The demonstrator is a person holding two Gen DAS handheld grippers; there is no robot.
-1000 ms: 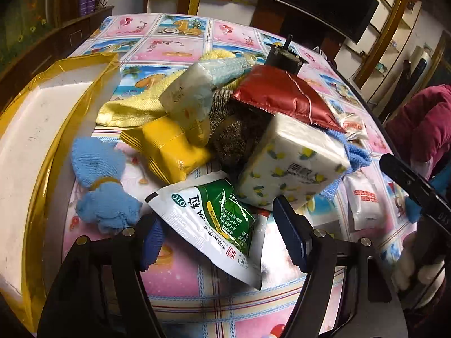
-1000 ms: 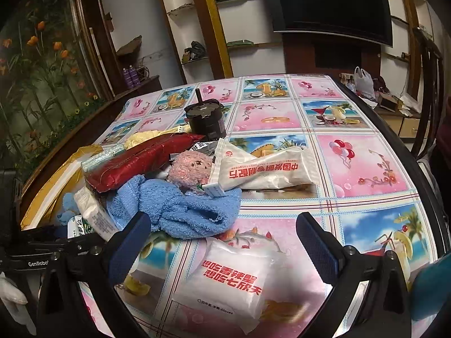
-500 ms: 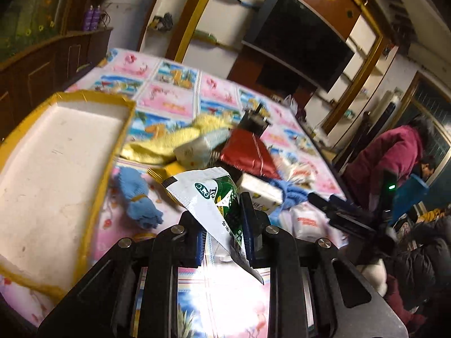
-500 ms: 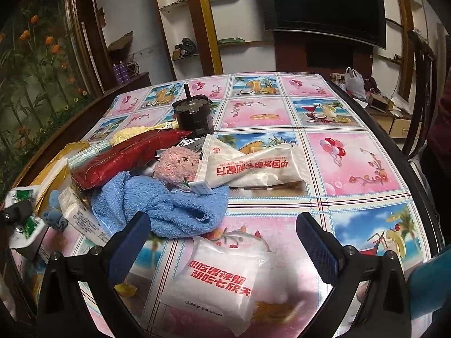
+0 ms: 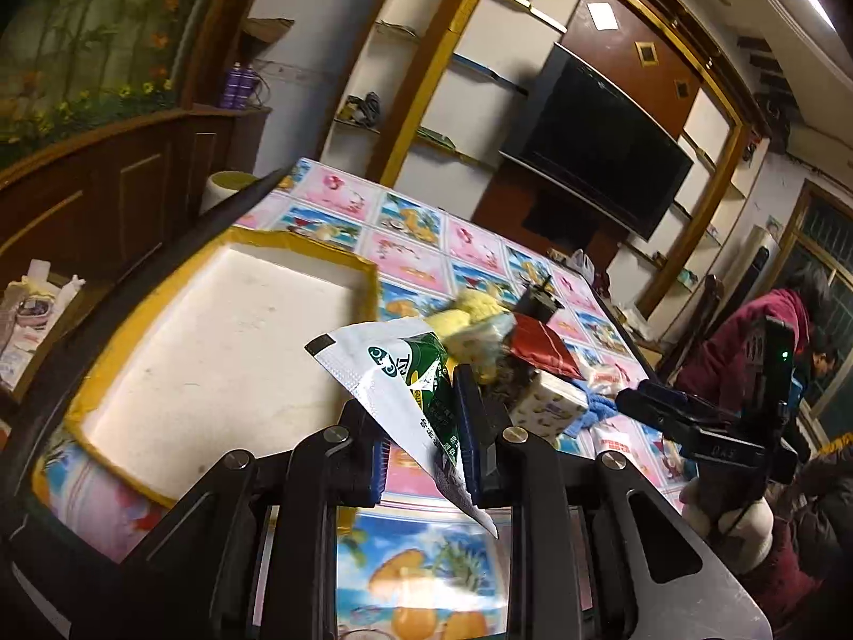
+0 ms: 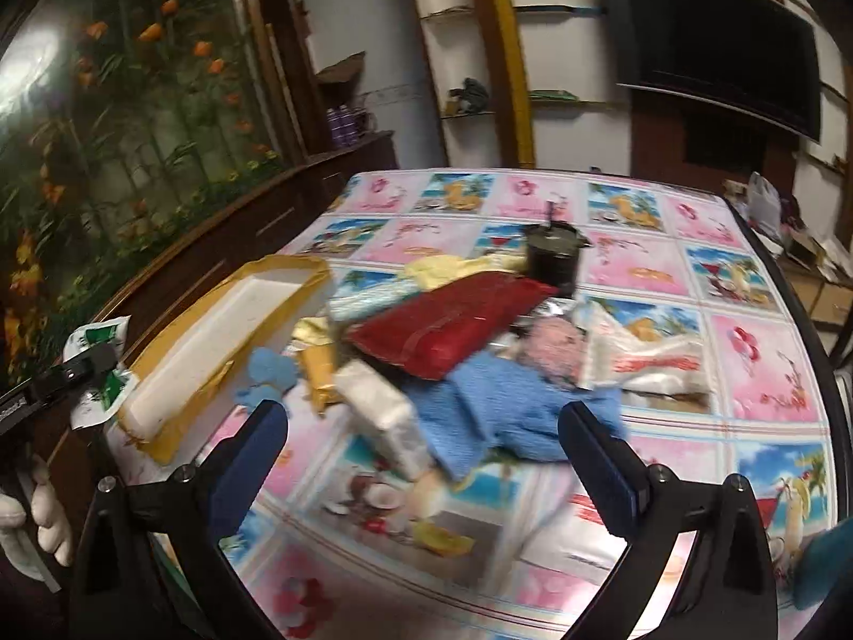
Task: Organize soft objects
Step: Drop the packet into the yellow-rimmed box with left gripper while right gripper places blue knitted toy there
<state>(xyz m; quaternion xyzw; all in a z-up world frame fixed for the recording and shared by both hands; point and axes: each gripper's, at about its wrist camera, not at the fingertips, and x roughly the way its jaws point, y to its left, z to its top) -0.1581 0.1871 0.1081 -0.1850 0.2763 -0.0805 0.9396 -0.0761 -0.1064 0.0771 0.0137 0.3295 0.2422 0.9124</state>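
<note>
Green-and-white sachet point(image 5: 410, 389) now lifted, left gripper point(image 5: 424, 448) jaws clamped.

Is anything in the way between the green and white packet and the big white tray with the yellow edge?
Nothing visible. The left gripper holds the green and white foil packet beside the white foam tray with yellow taped rim, whose inside looks bare. The pile sits off to the side.

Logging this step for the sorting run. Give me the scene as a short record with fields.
left gripper: shut on the green sachet, lifted off the table
right gripper: open, nothing between the jaws, above the pile
tray: white inside, yellow rim, nothing visible in it
pile: red pouch, blue towel, tissue pack, yellow packet
table: pink picture-tile cloth
</note>
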